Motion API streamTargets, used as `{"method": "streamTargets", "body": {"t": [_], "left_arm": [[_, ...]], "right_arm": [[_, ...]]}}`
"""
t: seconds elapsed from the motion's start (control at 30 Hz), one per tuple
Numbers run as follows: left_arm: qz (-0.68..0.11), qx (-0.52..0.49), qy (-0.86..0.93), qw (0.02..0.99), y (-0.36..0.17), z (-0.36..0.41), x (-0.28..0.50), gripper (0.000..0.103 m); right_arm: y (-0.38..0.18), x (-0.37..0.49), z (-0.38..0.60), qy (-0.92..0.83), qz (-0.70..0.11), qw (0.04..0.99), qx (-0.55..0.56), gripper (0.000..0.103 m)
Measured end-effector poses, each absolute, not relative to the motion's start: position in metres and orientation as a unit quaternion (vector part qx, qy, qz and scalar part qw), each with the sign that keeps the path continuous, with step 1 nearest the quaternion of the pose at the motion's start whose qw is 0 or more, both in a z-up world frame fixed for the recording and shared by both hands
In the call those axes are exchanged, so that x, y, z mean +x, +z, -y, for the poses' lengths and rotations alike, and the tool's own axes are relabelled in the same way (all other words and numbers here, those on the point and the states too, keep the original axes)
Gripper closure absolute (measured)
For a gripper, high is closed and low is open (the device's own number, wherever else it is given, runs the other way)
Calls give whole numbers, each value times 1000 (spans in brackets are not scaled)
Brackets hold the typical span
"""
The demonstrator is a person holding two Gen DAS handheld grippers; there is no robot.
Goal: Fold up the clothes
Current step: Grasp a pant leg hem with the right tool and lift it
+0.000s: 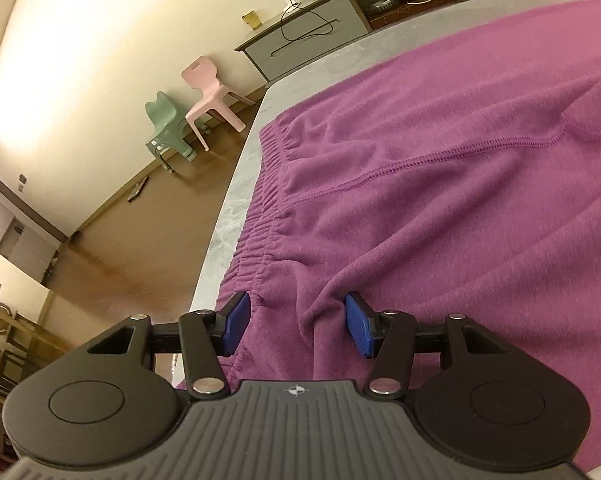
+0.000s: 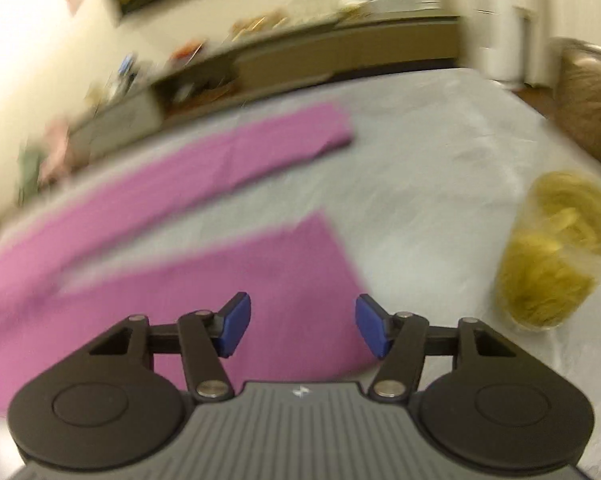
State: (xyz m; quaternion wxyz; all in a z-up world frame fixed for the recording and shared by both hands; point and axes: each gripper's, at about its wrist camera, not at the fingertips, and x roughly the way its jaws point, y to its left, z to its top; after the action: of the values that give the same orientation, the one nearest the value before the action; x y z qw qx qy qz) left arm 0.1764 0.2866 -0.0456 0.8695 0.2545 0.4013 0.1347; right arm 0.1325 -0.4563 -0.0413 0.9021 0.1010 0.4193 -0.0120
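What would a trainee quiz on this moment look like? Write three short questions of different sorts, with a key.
1. True or false: the left gripper is shut on the purple trousers.
2. Which end of the trousers lies nearest the right gripper? A. waistband B. leg end C. pocket
3. Fill in: the elastic waistband lies along the edge of the grey ____.

Key: 1 false, its jaws are open; 2 B; 3 bed surface.

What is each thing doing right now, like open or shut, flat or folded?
left gripper: open, pads either side of a fabric ridge by the waistband.
right gripper: open, empty, over a leg end.
purple trousers: unfolded, flat, legs apart.
clear jar: lying tipped, full of yellow stuff.
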Motion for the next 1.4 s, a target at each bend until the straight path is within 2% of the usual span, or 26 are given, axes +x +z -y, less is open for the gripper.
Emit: {"method": "streamTargets", "body": {"t": [0.03,0.13,0.3,0.43,0.47,0.53,0.57,0.7,0.77,0.83,0.97,1.17,1.23,1.27,1.3,1.33,1.37,1.4], "left_arm": [[-403,247,137,870,-46,-290,178,46],[-403,233,159,871,-48,-298,184,44],[-397,227,190,869,-42,-285,179,40],[-349,158,153,911,-8,-263,166,41],[-347,141,128,919,-4,-253,165,41],[-341,112,80,930,4,-234,164,41],[-343,113,70,930,2,-227,168,41],[-378,122,93,913,-21,-227,196,41],[-406,100,117,901,-32,-248,205,43],[-409,83,125,900,-35,-270,203,40],[-408,24,124,904,-32,-306,199,40],[-389,76,154,905,-36,-298,200,40],[-388,73,151,906,-34,-299,197,40],[-388,74,151,906,-34,-300,197,41],[-387,74,150,907,-34,-301,197,41],[-387,74,149,907,-33,-300,199,42],[-387,74,148,907,-33,-299,201,43],[-387,71,147,907,-32,-300,202,45]], "right_arm": [[-46,134,444,-8,-430,901,62,73],[-49,139,423,-26,-433,900,-25,87],[-56,152,410,-107,-424,894,-99,86],[-50,154,391,-118,-435,883,-130,86],[-44,155,387,-111,-438,883,-125,83],[-23,159,387,-87,-415,903,-69,57],[-11,162,388,-74,-399,913,-34,51],[4,210,396,-2,-396,911,112,47],[9,248,401,-10,-393,911,124,40],[11,286,404,-22,-394,911,124,20],[-10,350,406,-42,-420,899,115,17],[-45,417,396,-47,-456,884,93,16],[-55,419,378,-35,-468,882,48,22],[-56,417,369,-29,-460,887,17,29],[-54,415,363,-22,-454,891,9,45],[-51,414,360,-17,-454,891,5,85],[-48,413,355,-14,-455,890,-7,95],[-40,402,347,-8,-442,897,-21,96]]}}
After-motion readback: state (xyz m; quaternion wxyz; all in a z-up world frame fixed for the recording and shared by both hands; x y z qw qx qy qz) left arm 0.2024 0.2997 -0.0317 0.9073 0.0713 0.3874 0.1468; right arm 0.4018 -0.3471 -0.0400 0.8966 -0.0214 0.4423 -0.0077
